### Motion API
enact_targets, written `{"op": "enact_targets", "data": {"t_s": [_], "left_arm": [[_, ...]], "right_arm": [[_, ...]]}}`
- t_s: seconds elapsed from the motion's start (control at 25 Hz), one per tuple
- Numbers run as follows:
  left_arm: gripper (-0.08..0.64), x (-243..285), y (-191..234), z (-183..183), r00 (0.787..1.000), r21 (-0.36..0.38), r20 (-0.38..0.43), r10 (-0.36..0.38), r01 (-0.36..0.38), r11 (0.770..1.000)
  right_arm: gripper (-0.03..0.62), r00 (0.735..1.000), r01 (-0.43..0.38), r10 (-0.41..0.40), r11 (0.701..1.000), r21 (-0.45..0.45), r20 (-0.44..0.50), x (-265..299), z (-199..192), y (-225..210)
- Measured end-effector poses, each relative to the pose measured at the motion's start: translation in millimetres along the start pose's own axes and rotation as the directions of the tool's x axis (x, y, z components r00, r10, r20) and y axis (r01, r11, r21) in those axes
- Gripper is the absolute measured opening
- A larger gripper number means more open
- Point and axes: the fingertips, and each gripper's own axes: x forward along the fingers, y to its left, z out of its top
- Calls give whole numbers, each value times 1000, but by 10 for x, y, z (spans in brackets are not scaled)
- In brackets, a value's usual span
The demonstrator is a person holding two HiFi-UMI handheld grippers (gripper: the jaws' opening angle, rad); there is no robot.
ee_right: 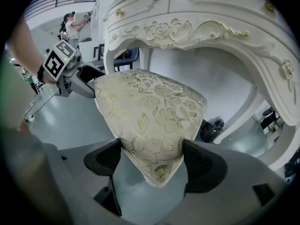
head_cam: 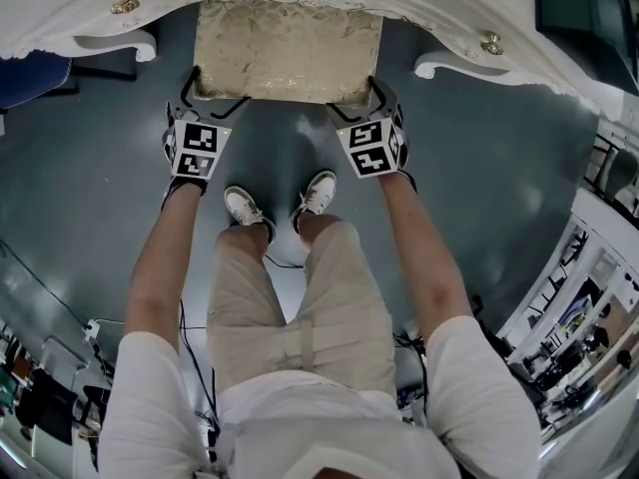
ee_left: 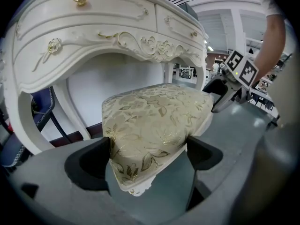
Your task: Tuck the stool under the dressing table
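The stool (head_cam: pixel 288 53) has a cream cushion with a gold leaf pattern and stands partly under the white dressing table (head_cam: pixel 90 8). My left gripper (head_cam: pixel 212 96) is shut on the stool's near left corner. My right gripper (head_cam: pixel 361 98) is shut on its near right corner. In the left gripper view, the cushion corner (ee_left: pixel 154 121) sits wedged in the left gripper (ee_left: pixel 147 156), with the carved table front (ee_left: pixel 93 36) behind and the right gripper (ee_left: pixel 225 90) at the far corner. The right gripper view shows the other cushion corner (ee_right: pixel 150 111) pinched in the right gripper (ee_right: pixel 152 158), and the left gripper (ee_right: pixel 77 81) beyond.
The person's white sneakers (head_cam: pixel 245 208) stand on the grey floor just behind the stool. A blue chair (ee_left: pixel 42 111) is left of the table. A dark object (ee_right: pixel 213 128) lies by the table's right leg. Shelving (head_cam: pixel 589 297) lines the right side, cables (head_cam: pixel 195 357) trail behind.
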Motion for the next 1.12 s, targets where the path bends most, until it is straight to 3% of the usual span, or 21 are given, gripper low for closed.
{"op": "enact_targets", "data": {"t_s": [0.88, 1.12], "left_arm": [[514, 416, 340, 410, 999, -19, 33, 37, -36, 999], [514, 498, 372, 483, 998, -36, 44, 36, -34, 999]], "right_arm": [[417, 999, 27, -27, 1000, -10, 33, 318, 385, -532], [417, 997, 56, -59, 995, 78, 42, 354, 392, -647]]}}
